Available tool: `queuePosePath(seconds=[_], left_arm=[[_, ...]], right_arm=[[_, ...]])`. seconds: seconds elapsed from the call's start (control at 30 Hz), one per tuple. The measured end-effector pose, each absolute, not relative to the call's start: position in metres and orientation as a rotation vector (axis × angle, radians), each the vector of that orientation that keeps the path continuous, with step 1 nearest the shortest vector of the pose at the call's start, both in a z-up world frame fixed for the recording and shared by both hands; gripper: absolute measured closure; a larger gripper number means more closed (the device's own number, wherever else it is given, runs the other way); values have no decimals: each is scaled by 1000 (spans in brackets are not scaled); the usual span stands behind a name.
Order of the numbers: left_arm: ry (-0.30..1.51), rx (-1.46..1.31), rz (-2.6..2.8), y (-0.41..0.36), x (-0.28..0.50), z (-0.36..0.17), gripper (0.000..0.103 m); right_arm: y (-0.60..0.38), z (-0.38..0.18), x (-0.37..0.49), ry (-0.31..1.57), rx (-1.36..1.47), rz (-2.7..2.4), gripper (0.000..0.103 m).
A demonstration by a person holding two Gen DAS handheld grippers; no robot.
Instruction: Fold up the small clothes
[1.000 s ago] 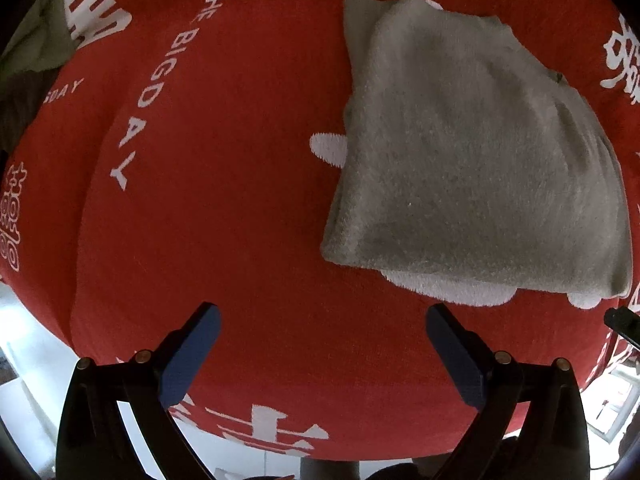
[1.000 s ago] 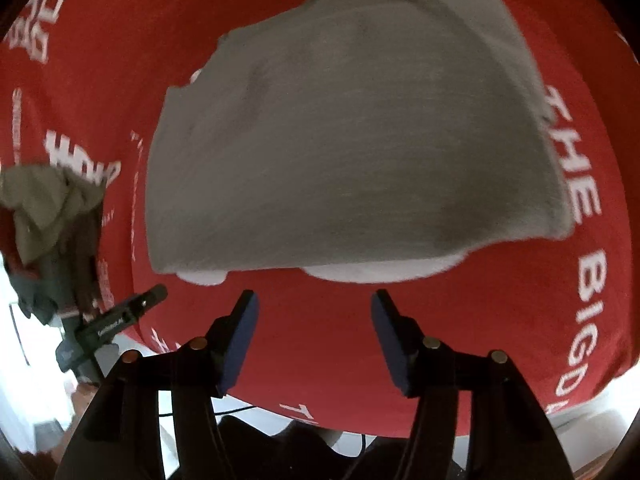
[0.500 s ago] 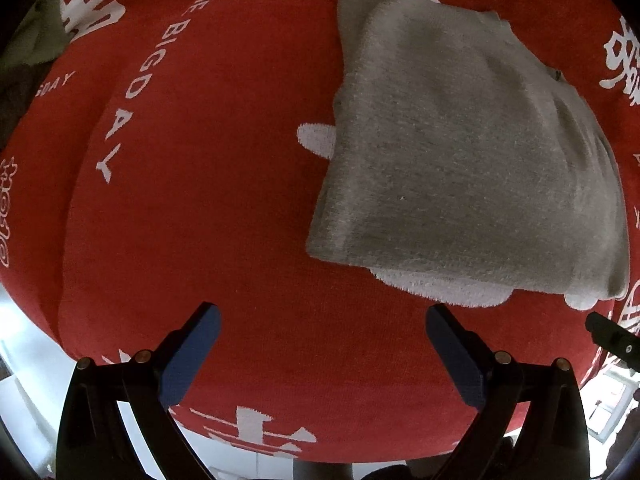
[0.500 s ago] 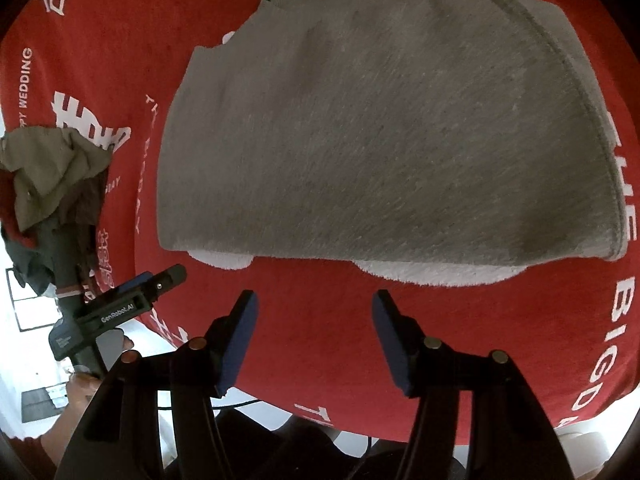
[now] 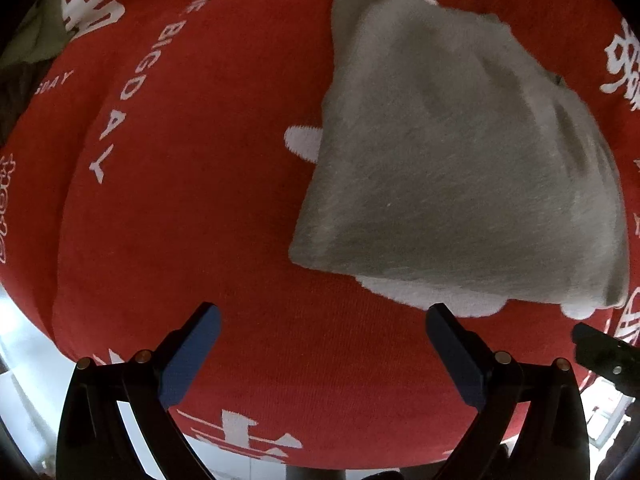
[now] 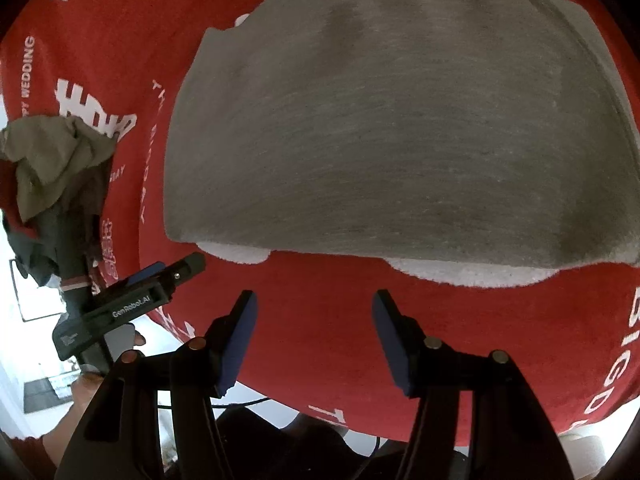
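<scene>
A folded grey garment (image 5: 460, 160) lies flat on the red printed tablecloth (image 5: 180, 200), to the right in the left wrist view. It fills the upper middle of the right wrist view (image 6: 400, 120). My left gripper (image 5: 320, 344) is open and empty, hovering near the garment's near left corner. My right gripper (image 6: 314, 320) is open and empty, just short of the garment's near edge. The left gripper's body also shows at the left of the right wrist view (image 6: 128, 304).
A pile of crumpled clothes, olive on top (image 6: 52, 160), sits at the cloth's left edge and appears at the far left of the left wrist view (image 5: 28, 52). The cloth's front edge (image 6: 280, 392) drops off just below my right gripper.
Both grippers have moved in closer to the grey garment, which looms larger in both views. The jaws stayed open and the garment has not moved.
</scene>
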State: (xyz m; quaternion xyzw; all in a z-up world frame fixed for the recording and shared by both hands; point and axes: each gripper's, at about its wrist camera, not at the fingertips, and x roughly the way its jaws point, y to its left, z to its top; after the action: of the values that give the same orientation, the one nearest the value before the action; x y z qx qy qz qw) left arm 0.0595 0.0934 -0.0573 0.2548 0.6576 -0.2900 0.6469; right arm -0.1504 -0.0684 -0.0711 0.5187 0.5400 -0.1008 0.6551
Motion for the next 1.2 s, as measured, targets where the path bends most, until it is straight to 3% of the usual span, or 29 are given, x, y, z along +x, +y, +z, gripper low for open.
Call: queuePosePath(seconds=[0.43, 0.77, 1.2], left_arm=[[1518, 464, -676, 112, 68, -54, 0], [1382, 349, -732, 123, 69, -27, 0], [1503, 326, -674, 121, 75, -32, 0]], right_arm=[[-68, -71, -134, 1238, 1142, -195, 39], [-65, -71, -134, 1243, 1137, -185, 39], [-66, -72, -133, 1148, 1209, -178, 38]])
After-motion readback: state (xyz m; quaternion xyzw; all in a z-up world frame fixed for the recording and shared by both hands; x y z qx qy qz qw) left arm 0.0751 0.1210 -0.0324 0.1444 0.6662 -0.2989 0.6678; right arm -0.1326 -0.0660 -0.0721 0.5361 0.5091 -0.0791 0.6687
